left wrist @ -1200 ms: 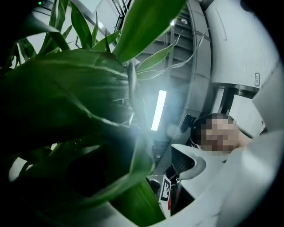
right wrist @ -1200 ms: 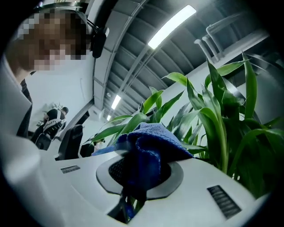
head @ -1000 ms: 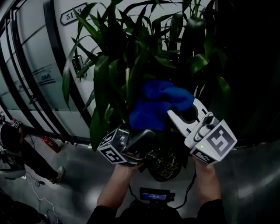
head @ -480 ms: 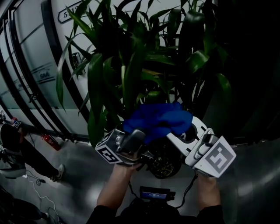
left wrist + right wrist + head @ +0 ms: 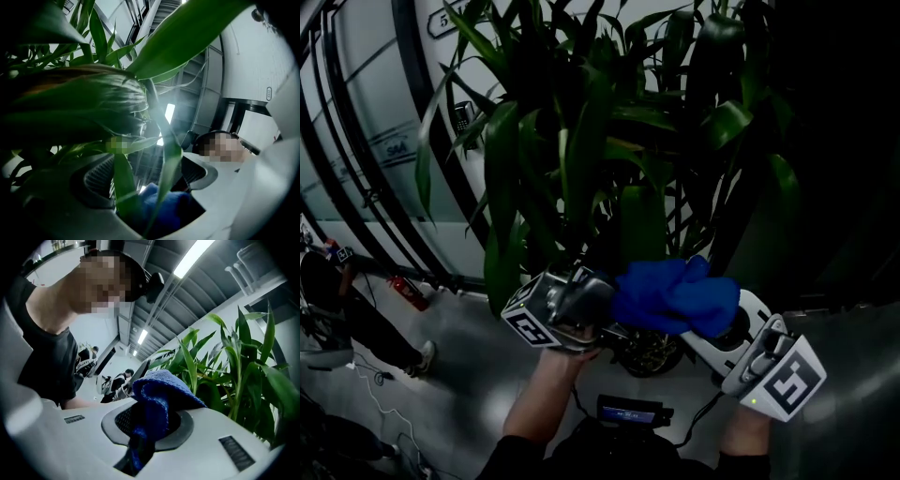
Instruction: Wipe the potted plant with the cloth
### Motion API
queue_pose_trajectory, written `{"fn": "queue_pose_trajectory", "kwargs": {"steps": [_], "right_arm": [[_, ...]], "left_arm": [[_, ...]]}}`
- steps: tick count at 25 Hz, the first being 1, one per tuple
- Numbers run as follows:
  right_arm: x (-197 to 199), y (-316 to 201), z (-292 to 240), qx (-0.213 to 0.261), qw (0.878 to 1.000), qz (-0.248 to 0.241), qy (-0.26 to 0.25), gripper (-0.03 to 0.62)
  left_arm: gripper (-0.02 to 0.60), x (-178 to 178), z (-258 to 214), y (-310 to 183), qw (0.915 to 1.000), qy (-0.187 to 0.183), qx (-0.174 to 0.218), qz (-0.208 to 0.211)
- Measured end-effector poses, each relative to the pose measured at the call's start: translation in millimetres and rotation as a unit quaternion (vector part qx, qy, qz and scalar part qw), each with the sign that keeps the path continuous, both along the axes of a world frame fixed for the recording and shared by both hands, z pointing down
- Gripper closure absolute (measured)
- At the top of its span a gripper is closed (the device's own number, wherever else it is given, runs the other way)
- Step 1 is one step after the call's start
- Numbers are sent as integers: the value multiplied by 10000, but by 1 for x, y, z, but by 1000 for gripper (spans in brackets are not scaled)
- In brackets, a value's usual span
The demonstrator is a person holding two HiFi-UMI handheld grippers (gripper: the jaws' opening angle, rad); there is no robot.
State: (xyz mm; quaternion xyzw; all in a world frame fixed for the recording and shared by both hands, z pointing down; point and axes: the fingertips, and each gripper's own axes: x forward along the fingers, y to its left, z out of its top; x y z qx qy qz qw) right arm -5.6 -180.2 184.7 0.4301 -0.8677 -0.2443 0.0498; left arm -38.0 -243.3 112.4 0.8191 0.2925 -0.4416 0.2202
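The potted plant (image 5: 581, 141) fills the head view with long green leaves; its dark pot (image 5: 649, 354) stands on the floor below. My right gripper (image 5: 698, 323) is shut on the bunched blue cloth (image 5: 675, 295), low among the leaves just above the pot. The right gripper view shows the cloth (image 5: 157, 394) pinched in the right gripper (image 5: 150, 423). My left gripper (image 5: 586, 295) sits right beside the cloth, at the leaf bases. Its jaws stand apart in the left gripper view, with leaves (image 5: 168, 173) running between them and the cloth (image 5: 164, 211) below.
A white wall with dark stripes (image 5: 366, 141) rises behind the plant on the left. A red extinguisher (image 5: 408, 292) and a person (image 5: 328, 309) are on the grey floor (image 5: 459, 375) at the left. A small device (image 5: 628, 412) hangs below my arms.
My right gripper has drawn the blue cloth down and to the right along the leaves, ending beside the left gripper. The left gripper has stayed almost in place.
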Motion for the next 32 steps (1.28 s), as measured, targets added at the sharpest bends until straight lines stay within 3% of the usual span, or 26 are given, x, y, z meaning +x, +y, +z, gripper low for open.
{"fn": "queue_pose_trajectory", "kwargs": {"steps": [7, 12, 17, 23, 26, 32], "right_arm": [[18, 38, -63, 1221, 9910, -3, -551, 520], [30, 21, -106, 1821, 9782, 278, -961, 520], [32, -29, -120, 1625, 9779, 389, -1256, 520], [14, -80, -93, 1004, 9898, 600, -816, 520], [7, -83, -71, 656, 9936, 539, -744, 520], [3, -69, -57, 493, 9955, 506, -636, 520]], "left_arm": [[141, -2, 6, -1, 9999, -87, -66, -128], [141, -9, 6, 1, 9998, -58, -61, -194], [141, -11, 5, 9, 9996, -124, 53, -265], [141, -11, 6, 17, 9991, -182, 186, -323], [141, -12, 8, 20, 9994, -182, 155, -266], [141, -10, 11, 20, 9994, -244, 106, -235]]}}
